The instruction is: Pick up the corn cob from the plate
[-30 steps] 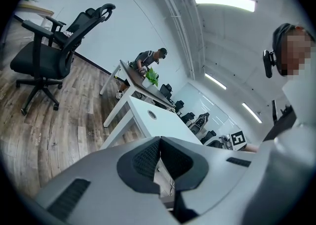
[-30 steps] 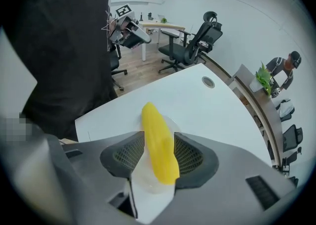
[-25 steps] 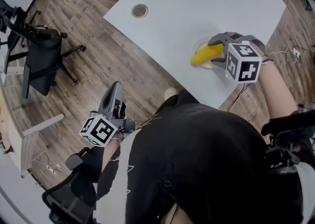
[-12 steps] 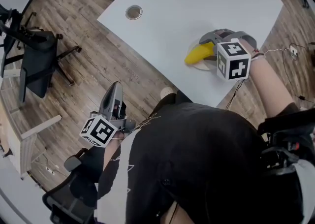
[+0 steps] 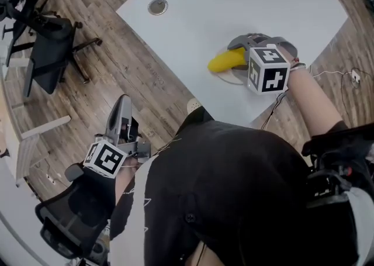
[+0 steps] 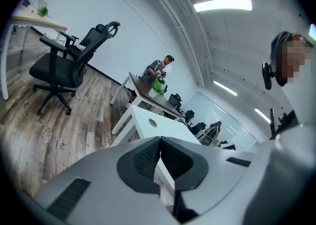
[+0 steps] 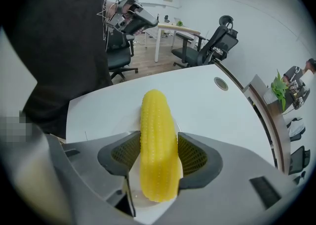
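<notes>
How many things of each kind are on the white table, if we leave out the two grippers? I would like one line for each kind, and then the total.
corn cob: 1
plate: 1
round cable port, set in the table top: 1
Total: 3

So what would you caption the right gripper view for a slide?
Right claw, its jaws just opening, straddles the yellow corn cob on its plate, white table beyond.
</notes>
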Action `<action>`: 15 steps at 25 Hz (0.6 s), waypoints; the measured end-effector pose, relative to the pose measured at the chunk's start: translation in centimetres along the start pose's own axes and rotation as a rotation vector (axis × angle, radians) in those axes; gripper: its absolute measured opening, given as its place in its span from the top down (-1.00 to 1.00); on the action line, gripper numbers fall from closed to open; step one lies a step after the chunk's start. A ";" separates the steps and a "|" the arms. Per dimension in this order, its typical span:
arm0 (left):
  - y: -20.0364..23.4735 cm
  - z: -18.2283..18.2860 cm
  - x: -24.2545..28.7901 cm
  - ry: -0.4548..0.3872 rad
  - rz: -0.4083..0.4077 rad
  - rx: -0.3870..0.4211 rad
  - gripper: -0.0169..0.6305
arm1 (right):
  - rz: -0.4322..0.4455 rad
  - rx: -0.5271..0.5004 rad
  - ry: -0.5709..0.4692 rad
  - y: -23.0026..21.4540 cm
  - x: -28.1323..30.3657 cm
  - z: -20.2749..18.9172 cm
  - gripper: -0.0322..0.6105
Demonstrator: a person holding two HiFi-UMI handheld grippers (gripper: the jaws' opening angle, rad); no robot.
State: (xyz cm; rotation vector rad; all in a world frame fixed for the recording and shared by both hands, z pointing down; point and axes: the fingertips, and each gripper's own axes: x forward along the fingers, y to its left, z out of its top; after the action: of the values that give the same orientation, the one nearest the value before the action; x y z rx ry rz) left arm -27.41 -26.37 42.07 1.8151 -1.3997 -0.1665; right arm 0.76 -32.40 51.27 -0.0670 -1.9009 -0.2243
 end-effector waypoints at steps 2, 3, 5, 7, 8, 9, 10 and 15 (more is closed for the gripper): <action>-0.3 -0.4 -1.5 -0.036 0.042 0.003 0.91 | 0.003 -0.019 -0.013 0.0 0.1 -0.1 0.15; -0.2 -0.7 -2.4 -0.053 0.070 -0.001 0.91 | 0.008 -0.026 -0.019 0.0 0.2 -0.1 0.14; 0.0 -1.6 -4.3 -0.076 0.127 -0.016 0.91 | 0.021 -0.030 -0.023 -0.1 0.5 -0.3 0.12; -0.4 -2.3 -5.6 -0.099 0.156 -0.028 0.91 | 0.021 -0.033 -0.028 -0.4 0.9 -0.5 0.08; -0.7 -2.5 -6.3 -0.112 0.170 -0.029 0.91 | 0.020 -0.029 -0.039 -0.7 1.1 -0.4 0.07; -0.7 -2.7 -7.1 -0.124 0.188 -0.028 0.91 | 0.023 -0.017 -0.053 -1.0 1.3 -0.2 0.07; -0.6 -2.9 -8.0 -0.134 0.209 -0.027 0.91 | 0.029 0.002 -0.069 -1.1 1.5 0.1 0.07; 0.5 -4.7 -11.3 -0.165 0.286 -0.057 0.91 | 0.009 0.053 -0.144 -0.7 1.3 0.1 0.07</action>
State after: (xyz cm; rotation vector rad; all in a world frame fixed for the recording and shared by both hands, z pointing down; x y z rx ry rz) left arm -29.45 -14.30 41.41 1.5638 -1.7351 -0.2077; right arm 0.10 -33.16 52.40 -0.0573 -2.0486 -0.1662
